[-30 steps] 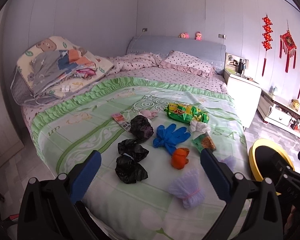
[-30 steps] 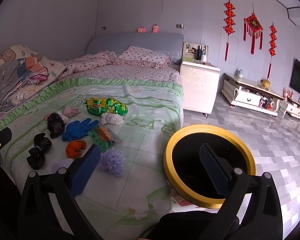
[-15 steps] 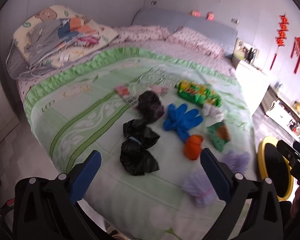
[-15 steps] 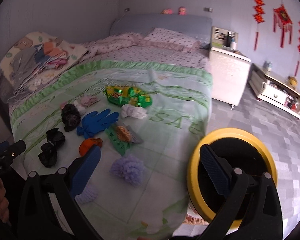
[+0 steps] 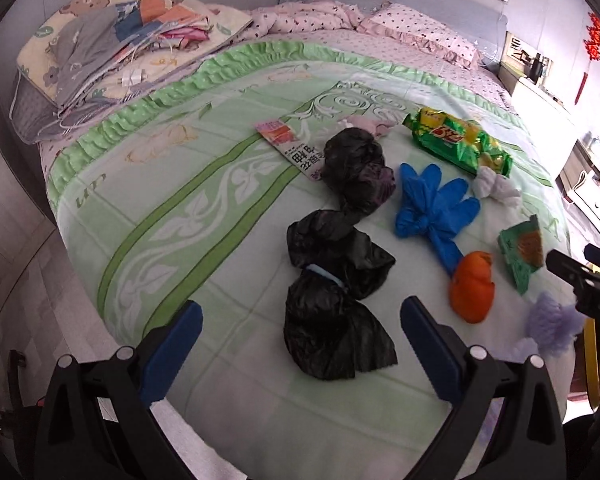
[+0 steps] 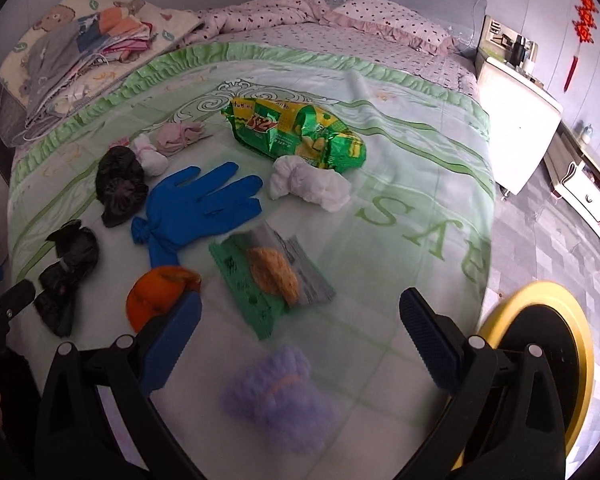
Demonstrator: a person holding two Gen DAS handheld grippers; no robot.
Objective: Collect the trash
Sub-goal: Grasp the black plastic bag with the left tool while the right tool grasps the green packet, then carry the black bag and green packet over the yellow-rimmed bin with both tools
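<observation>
In the left wrist view, the left hand-held gripper (image 5: 300, 320) hangs released, jaws wide apart and empty, over the near edge of the bed (image 5: 148, 208). The crumpled black bag (image 5: 334, 332) lies directly between its fingers and touches a second black bag (image 5: 336, 248) just beyond it. The likely step is a first pick, and it would go best by lowering straight onto the near bag and pinching its bunched upper part, so that the second bag and the blue glove (image 5: 432, 208) to its right are not dragged along. In the right wrist view, the right hand-held gripper (image 6: 300, 320) is likewise spread and holds nothing. The purple fluffy wad (image 6: 278, 396) sits between its fingers at the bed's near edge, just nearer than the green wrapper (image 6: 268, 280). The yellow-rimmed bin (image 6: 540, 360) stands on the floor to the right of the wad. A deep, centred grip on the soft wad should stop it slipping.
</observation>
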